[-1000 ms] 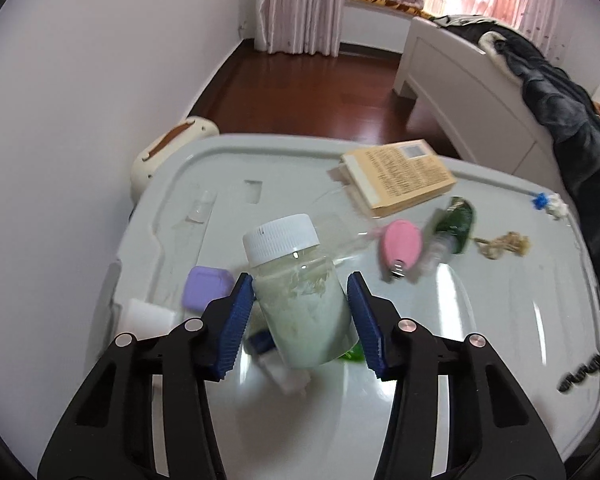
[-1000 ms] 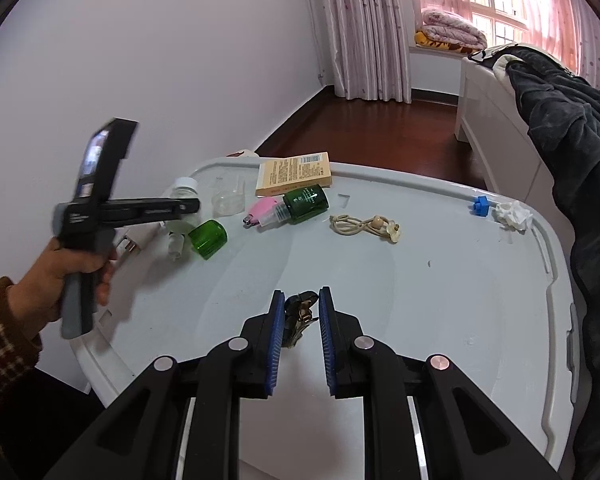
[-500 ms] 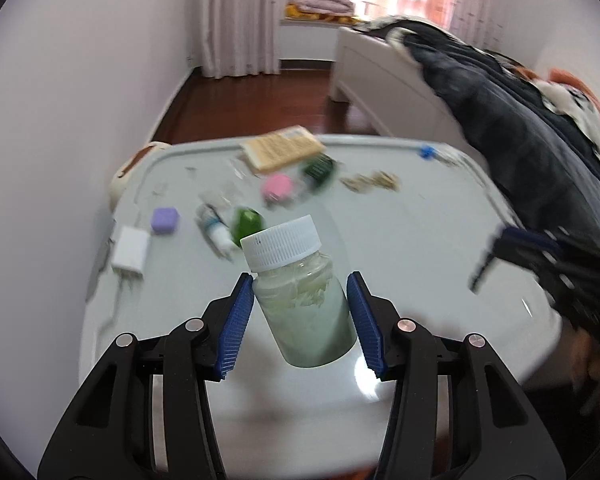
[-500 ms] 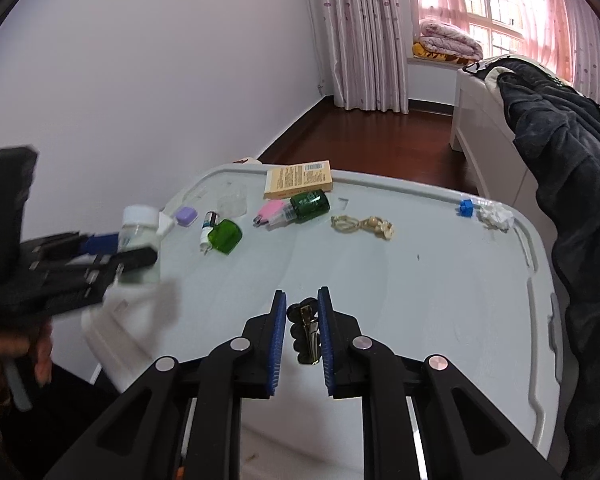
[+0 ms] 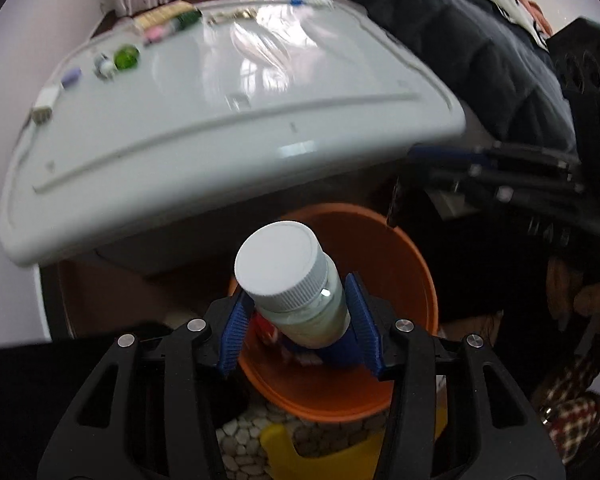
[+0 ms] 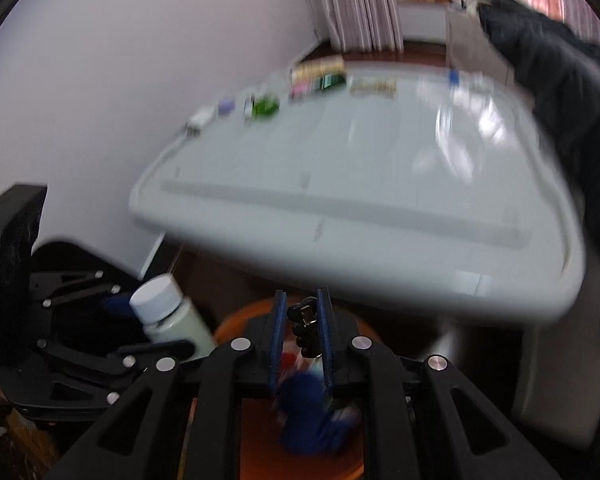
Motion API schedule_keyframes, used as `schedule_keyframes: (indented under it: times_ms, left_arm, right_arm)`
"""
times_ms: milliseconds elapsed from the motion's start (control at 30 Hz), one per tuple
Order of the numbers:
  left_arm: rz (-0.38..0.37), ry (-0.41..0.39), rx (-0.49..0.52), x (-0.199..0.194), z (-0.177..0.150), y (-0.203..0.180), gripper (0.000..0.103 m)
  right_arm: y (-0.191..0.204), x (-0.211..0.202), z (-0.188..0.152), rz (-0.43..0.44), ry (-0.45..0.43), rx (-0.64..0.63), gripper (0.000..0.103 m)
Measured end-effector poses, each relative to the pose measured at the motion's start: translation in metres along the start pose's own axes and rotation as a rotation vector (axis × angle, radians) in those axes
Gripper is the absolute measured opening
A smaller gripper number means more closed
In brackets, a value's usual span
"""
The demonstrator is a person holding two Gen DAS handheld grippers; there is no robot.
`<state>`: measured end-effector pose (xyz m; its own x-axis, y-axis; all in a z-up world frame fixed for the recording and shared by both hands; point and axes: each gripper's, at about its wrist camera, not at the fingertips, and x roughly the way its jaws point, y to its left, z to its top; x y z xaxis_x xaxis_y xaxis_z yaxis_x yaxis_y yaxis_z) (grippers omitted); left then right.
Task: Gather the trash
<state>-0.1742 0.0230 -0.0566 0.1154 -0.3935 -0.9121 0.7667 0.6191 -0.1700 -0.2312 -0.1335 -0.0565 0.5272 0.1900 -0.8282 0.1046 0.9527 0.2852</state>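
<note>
A clear jar point(image 5: 296, 280) with a white screw cap and pale contents sits tilted between the blue pads of my left gripper point(image 5: 296, 308), which is shut on it. Jar and gripper hang over the open orange bin point(image 5: 400, 264), which stands on the floor below the table's near edge. My right gripper point(image 6: 302, 320) is shut on a small black clip-like piece with a metal glint point(image 6: 305, 330), also above the orange bin point(image 6: 236, 320). Blue and red rubbish point(image 6: 312, 412) lies in the bin. In the right wrist view the jar point(image 6: 168, 316) shows at the left.
The pale grey table point(image 5: 220, 120) juts over the bin; a green bottle point(image 5: 126, 58), a book and small items lie along its far side. A dark jacket point(image 5: 460, 40) hangs at the right. A yellow object point(image 5: 284, 444) lies on pebbled flooring. A plaid sleeve point(image 5: 568, 408) shows.
Both grippers have swung back off the table and tipped down over the orange bin. The jar and the black piece are still gripped.
</note>
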Motion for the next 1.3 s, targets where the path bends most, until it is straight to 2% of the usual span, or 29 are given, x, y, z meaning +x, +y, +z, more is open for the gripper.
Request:
schedule_keyframes:
  times_ms: [100,167,200,233,300,400,567,667,833,1033,1100,1300]
  left_arm:
    - [0.021,0.005,-0.002,0.003,-0.006,-0.003,0.046]
    - [0.043,-0.006,-0.010,0.001,-0.005,-0.003,0.048]
    - [0.053,-0.014,-0.018,-0.001,-0.004,-0.002,0.052]
    - [0.067,-0.022,-0.024,-0.003,-0.004,-0.001,0.054]
    - [0.099,-0.036,-0.034,-0.006,-0.003,0.002,0.060]
    - [0.121,-0.041,-0.041,-0.008,-0.002,0.002,0.060]
    - [0.164,-0.043,-0.047,-0.007,0.001,0.003,0.061]
    - [0.191,-0.060,-0.060,-0.009,0.005,0.004,0.066]
    - [0.248,-0.099,-0.072,-0.015,0.014,0.007,0.067]
    - [0.284,-0.131,-0.078,-0.019,0.026,0.007,0.069]
    - [0.293,-0.141,-0.079,-0.020,0.029,0.007,0.073]
    - [0.311,-0.161,-0.085,-0.022,0.037,0.007,0.073]
  right_arm:
    - [0.005,0.014,-0.021,0.014,0.069,0.011,0.017]
    - [0.009,0.019,-0.027,0.013,0.088,0.004,0.036]
    - [0.010,0.021,-0.027,0.011,0.089,0.000,0.050]
    - [0.010,0.020,-0.026,0.004,0.081,0.002,0.055]
    - [0.008,0.019,-0.025,0.004,0.073,0.012,0.057]
    - [0.002,0.016,-0.022,-0.018,0.055,0.030,0.067]
    - [-0.003,0.017,-0.018,-0.016,0.047,0.055,0.070]
    - [-0.005,0.016,-0.019,-0.015,0.049,0.058,0.071]
    - [-0.007,0.018,-0.017,-0.011,0.047,0.074,0.073]
    - [-0.011,0.019,-0.017,-0.008,0.049,0.085,0.075]
    - [-0.011,0.019,-0.016,-0.007,0.050,0.088,0.075]
    - [-0.012,0.020,-0.017,-0.002,0.054,0.091,0.076]
